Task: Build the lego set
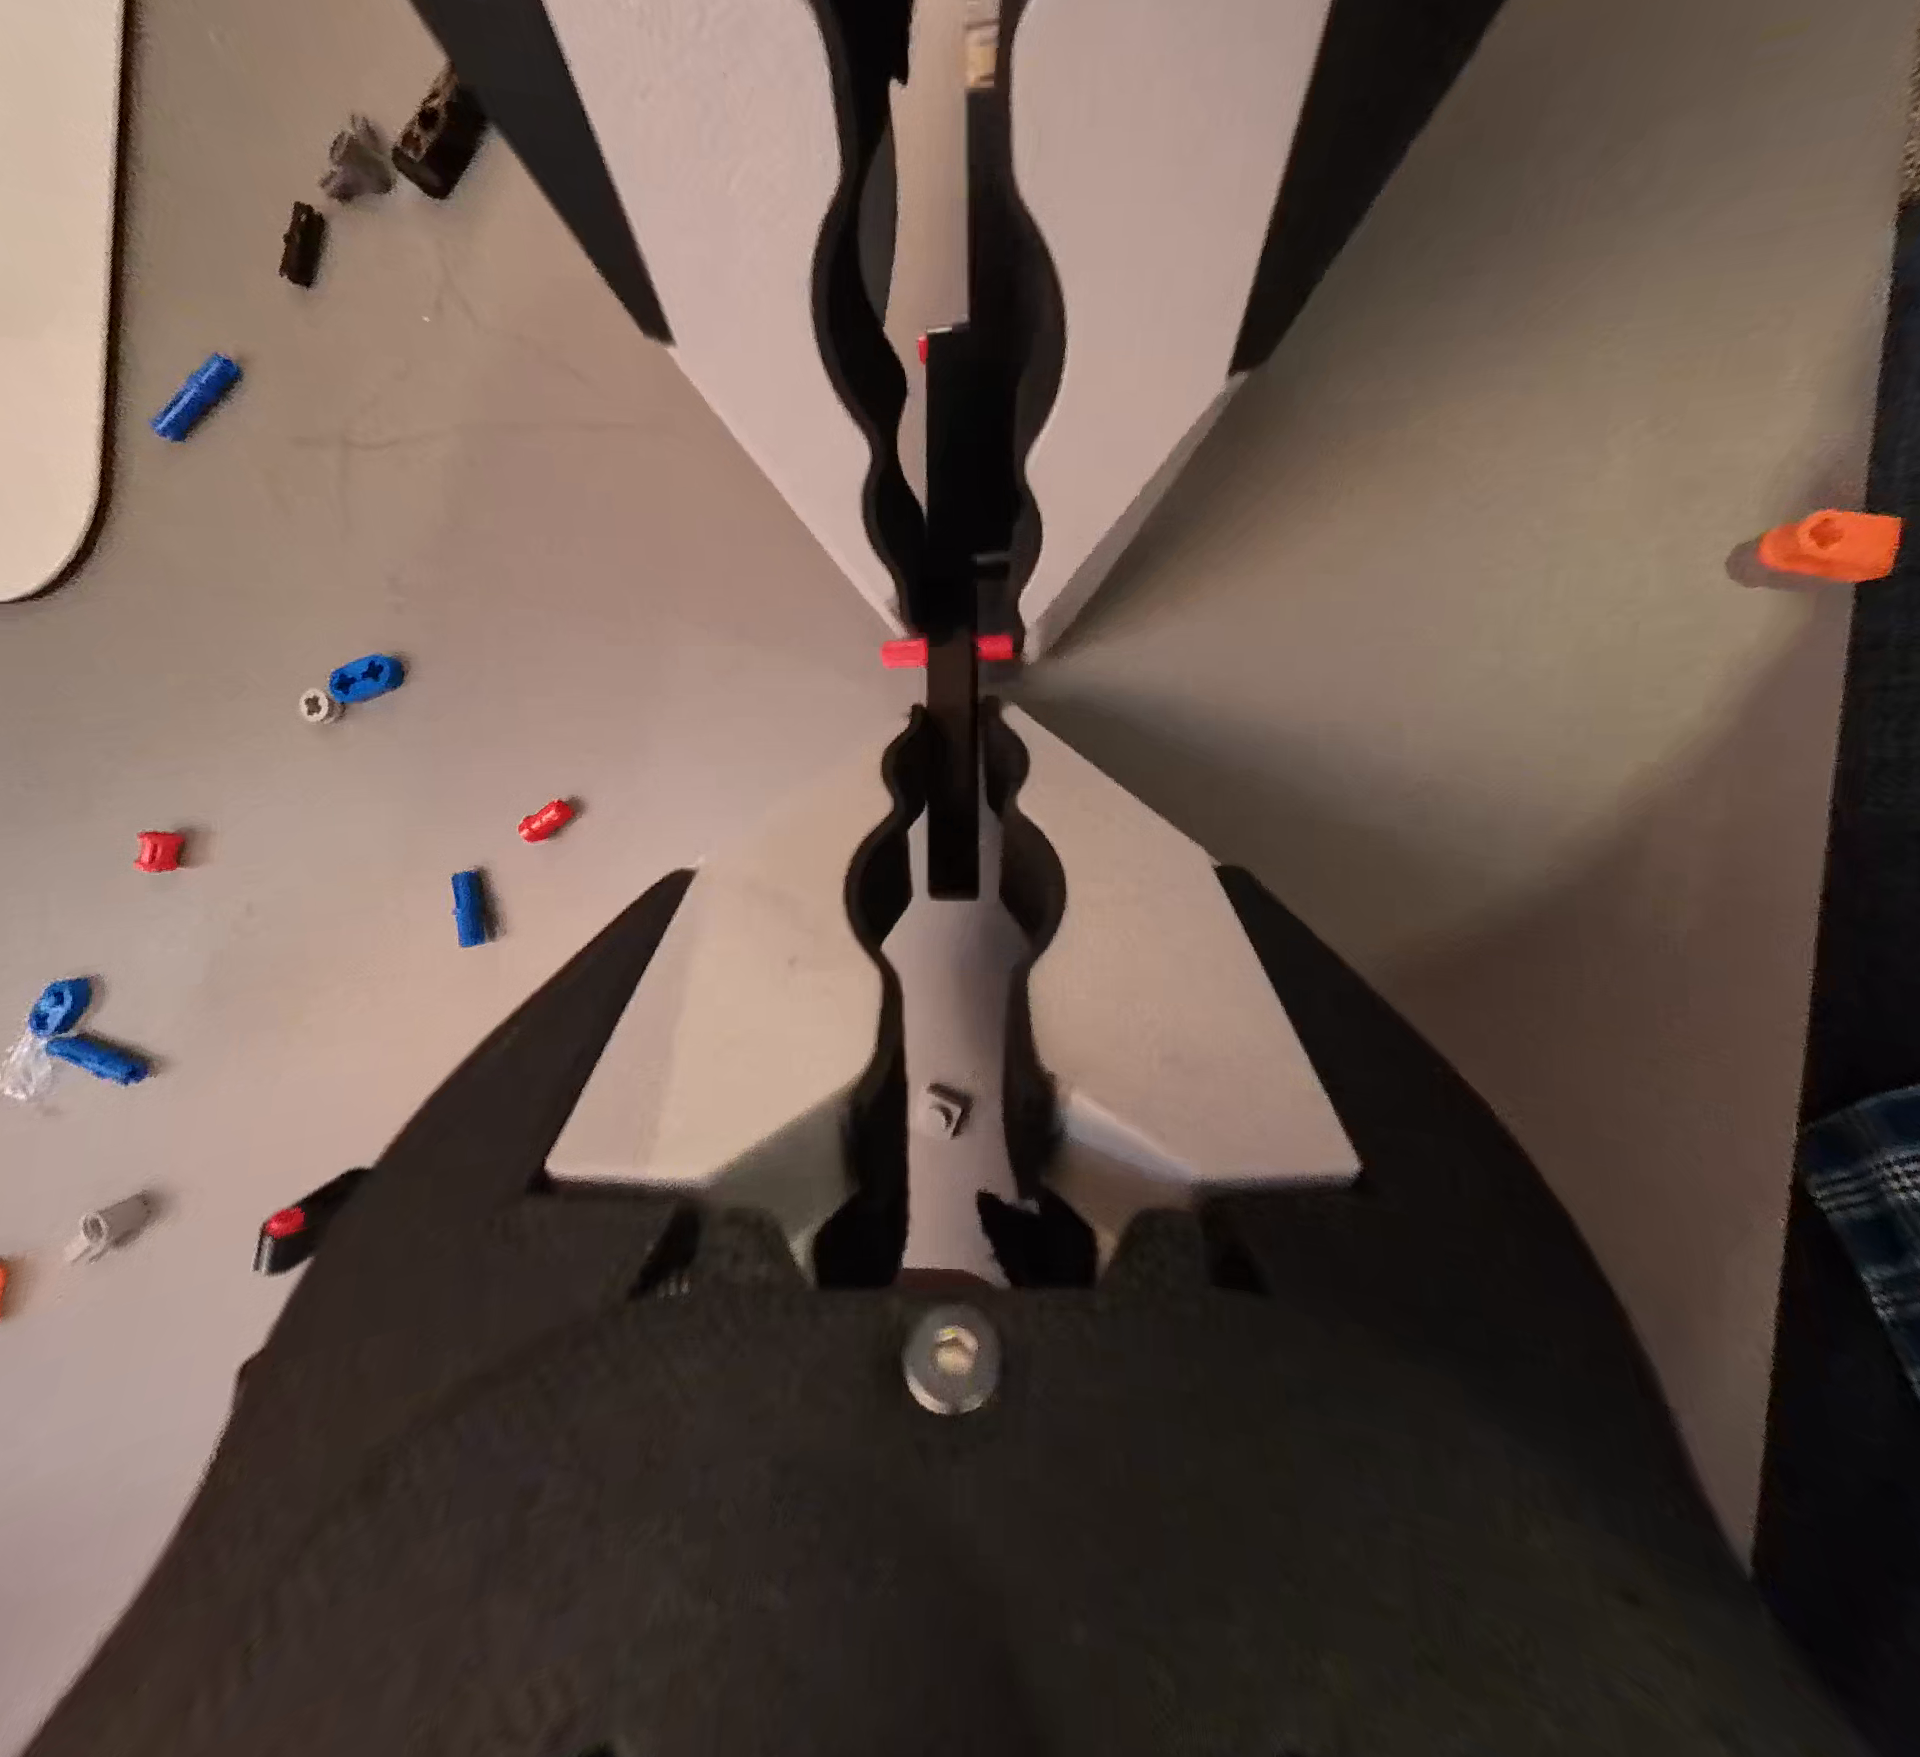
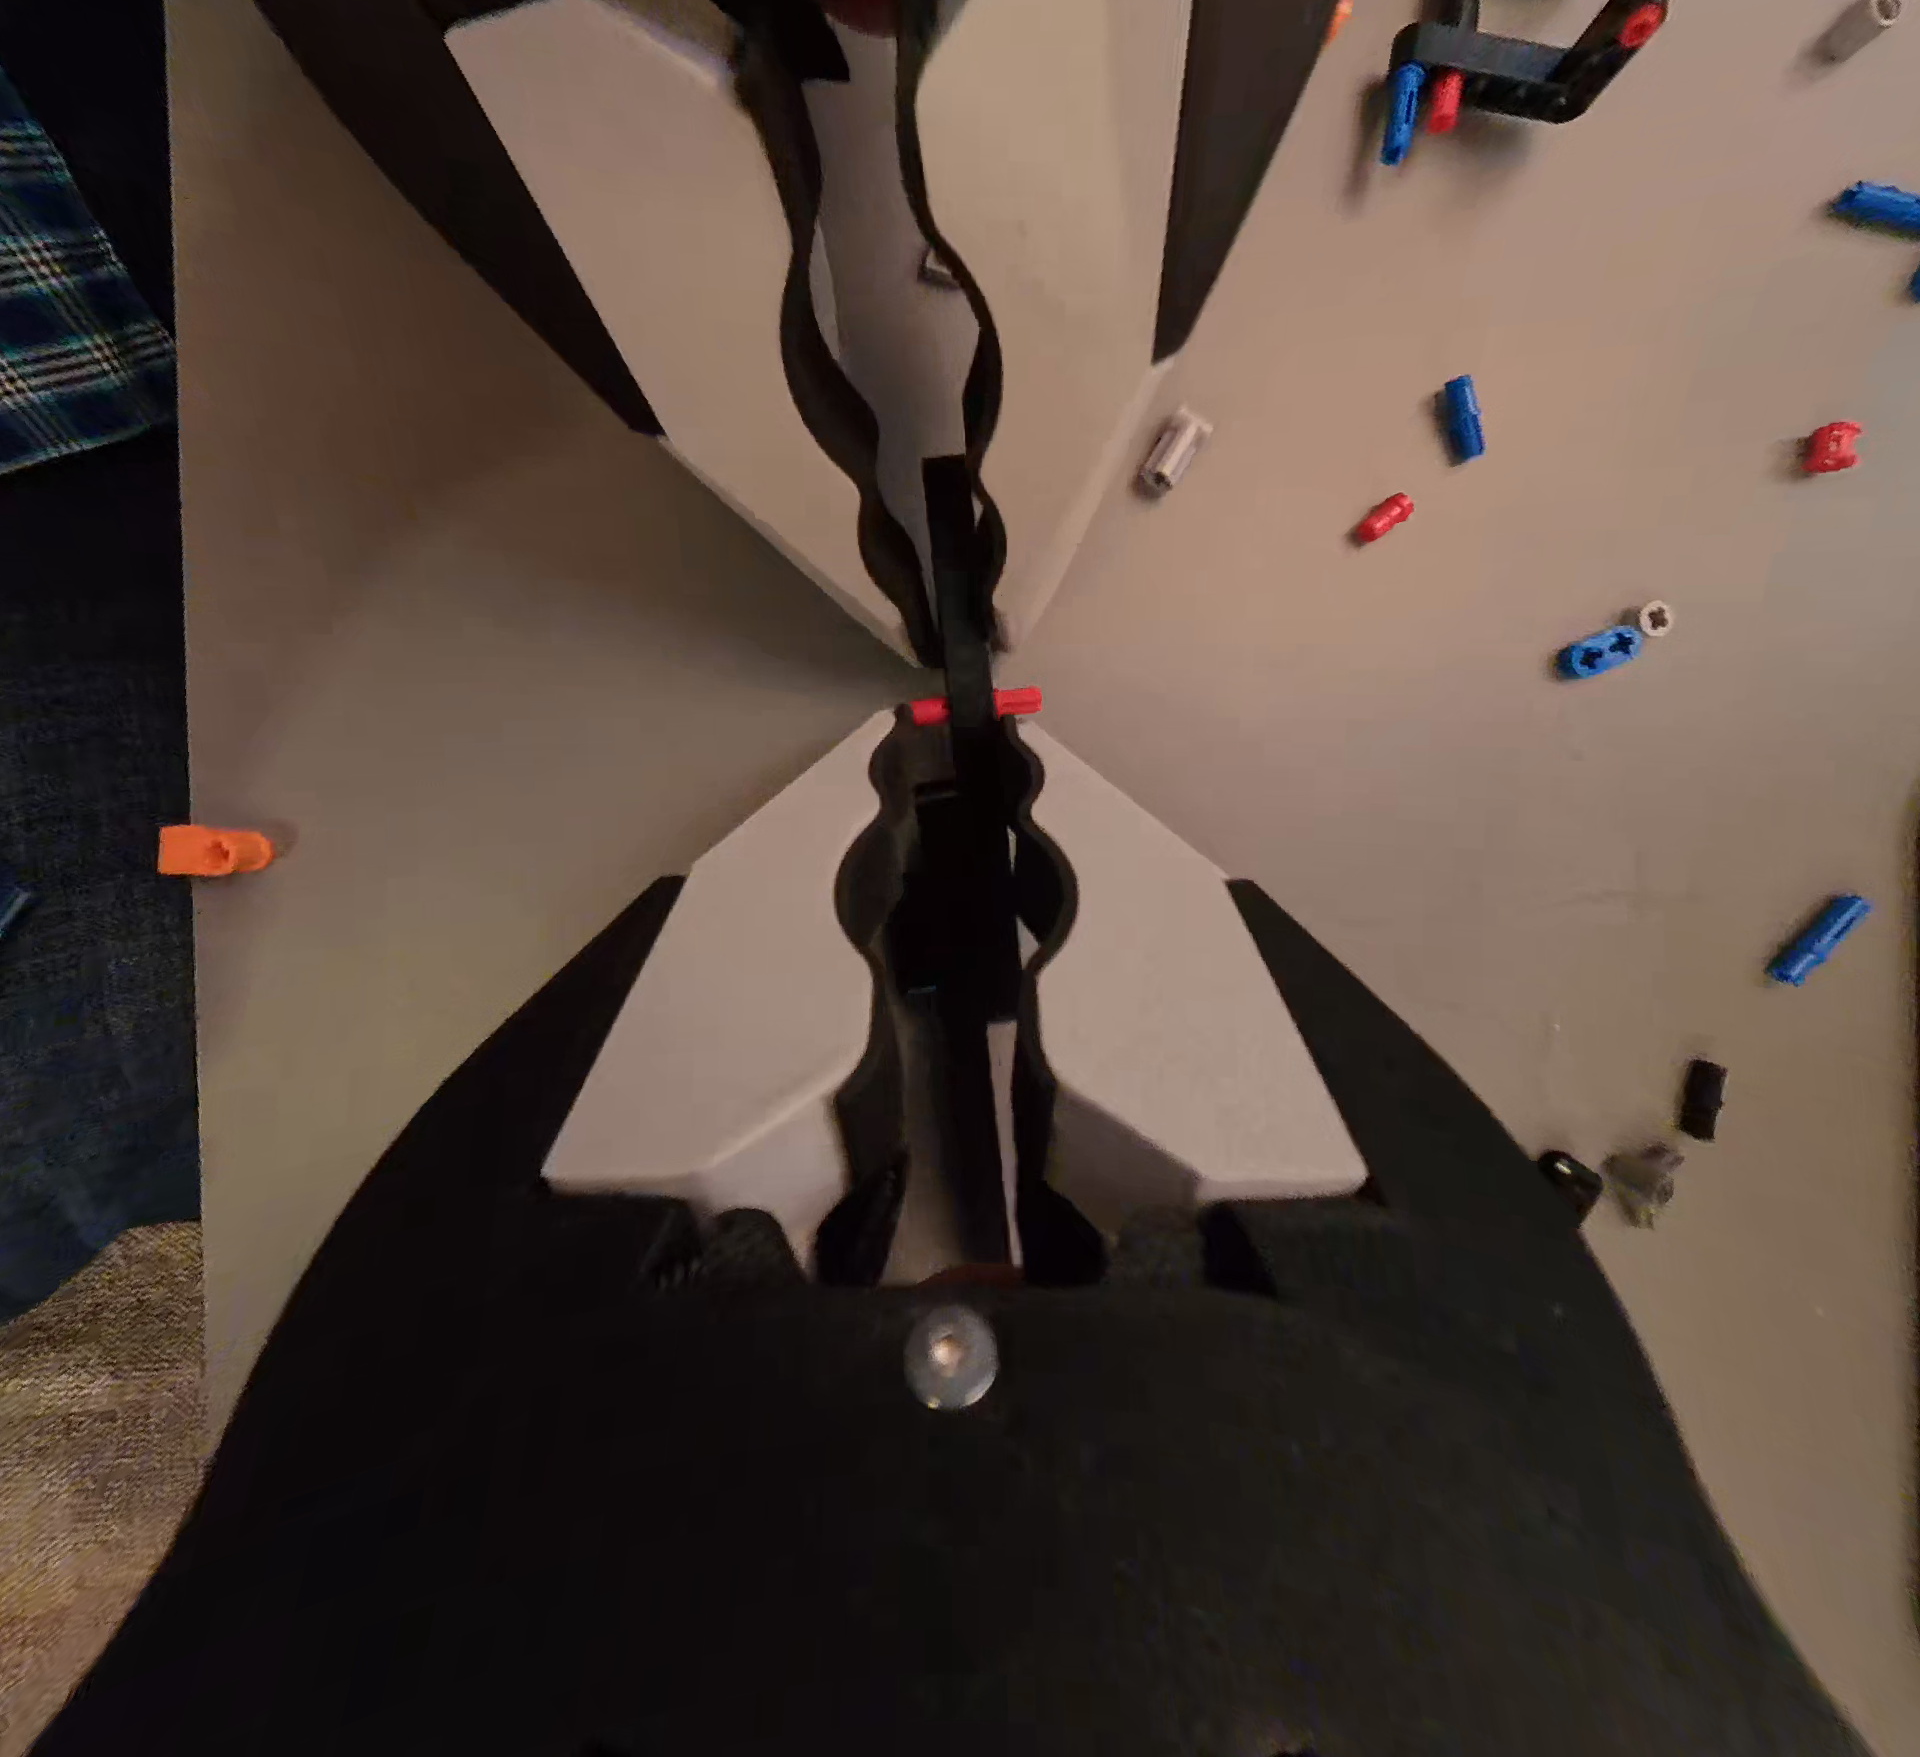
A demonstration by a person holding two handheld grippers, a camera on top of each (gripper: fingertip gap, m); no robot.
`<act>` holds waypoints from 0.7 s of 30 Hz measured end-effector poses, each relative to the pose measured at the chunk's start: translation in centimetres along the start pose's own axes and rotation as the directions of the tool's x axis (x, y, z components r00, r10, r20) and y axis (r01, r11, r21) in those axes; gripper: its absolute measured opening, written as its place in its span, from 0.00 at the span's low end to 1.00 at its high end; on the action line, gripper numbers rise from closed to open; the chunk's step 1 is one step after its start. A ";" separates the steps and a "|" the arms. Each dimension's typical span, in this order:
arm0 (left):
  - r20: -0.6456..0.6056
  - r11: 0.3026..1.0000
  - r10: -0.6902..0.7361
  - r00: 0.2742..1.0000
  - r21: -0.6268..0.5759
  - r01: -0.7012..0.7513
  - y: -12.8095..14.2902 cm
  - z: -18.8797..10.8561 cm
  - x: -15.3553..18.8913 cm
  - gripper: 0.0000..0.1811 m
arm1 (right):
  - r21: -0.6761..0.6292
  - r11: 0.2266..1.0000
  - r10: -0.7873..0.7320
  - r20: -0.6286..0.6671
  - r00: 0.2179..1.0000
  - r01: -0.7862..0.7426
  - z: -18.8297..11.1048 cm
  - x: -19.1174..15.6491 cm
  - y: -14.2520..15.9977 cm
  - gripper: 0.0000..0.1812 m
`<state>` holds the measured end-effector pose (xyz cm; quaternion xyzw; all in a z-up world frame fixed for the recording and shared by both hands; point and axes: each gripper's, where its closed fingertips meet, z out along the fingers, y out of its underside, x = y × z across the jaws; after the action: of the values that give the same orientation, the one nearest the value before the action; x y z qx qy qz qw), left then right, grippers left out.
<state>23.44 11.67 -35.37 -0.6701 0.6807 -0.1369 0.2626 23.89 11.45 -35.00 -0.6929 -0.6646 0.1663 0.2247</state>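
A: Where's the black beam (image 1: pixel 954 772)?
B: Above the grey surface (image 1: pixel 644 564), pinched from both ends. The left tool (image 1: pixel 951 720) has its fingers closed on one end, the right tool (image 2: pixel 961 731) on the other, tip to tip.
A: And the red pin (image 1: pixel 902 653)?
B: Through the beam in the gap between the tools, poking out both sides. Loose blue and red pieces lie on the surface; an orange piece (image 2: pixel 213 850) sits at its edge

Grey tabletop (image 1: pixel 1455 357), pale rounded board (image 1: pixel 52 201) at its corner, plaid cloth (image 2: pixel 62 305), dark blue fabric (image 2: pixel 94 980)
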 end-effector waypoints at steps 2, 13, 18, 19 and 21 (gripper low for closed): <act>-0.015 1.000 -0.030 0.999 0.007 0.030 -0.1 0.1 -0.1 0.04 | 0.003 1.000 0.011 0.000 1.000 -0.011 0.2 0.1 0.1 0.07; 0.020 0.996 -0.081 0.996 0.050 0.080 -0.7 0.5 0.0 0.03 | 0.033 0.997 0.067 0.015 0.998 -0.068 0.3 0.1 0.3 0.07; 0.061 0.996 -0.078 0.995 0.050 0.075 -0.7 0.4 0.0 0.03 | 0.034 0.997 0.064 0.015 0.998 -0.065 0.3 0.1 0.3 0.07; 0.060 0.996 -0.081 0.995 0.053 0.078 -0.7 0.5 0.0 0.03 | 0.034 0.997 0.066 0.013 0.998 -0.066 0.3 0.1 0.3 0.07; 0.066 0.995 -0.083 0.994 0.059 0.080 -0.7 0.4 0.0 0.03 | 0.034 0.997 0.064 0.005 0.998 -0.064 0.3 0.1 0.3 0.07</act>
<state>24.27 11.69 -35.36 -0.6940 0.6393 -0.1436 0.2984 24.00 11.62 -35.38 -0.7095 -0.6396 0.1863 0.2298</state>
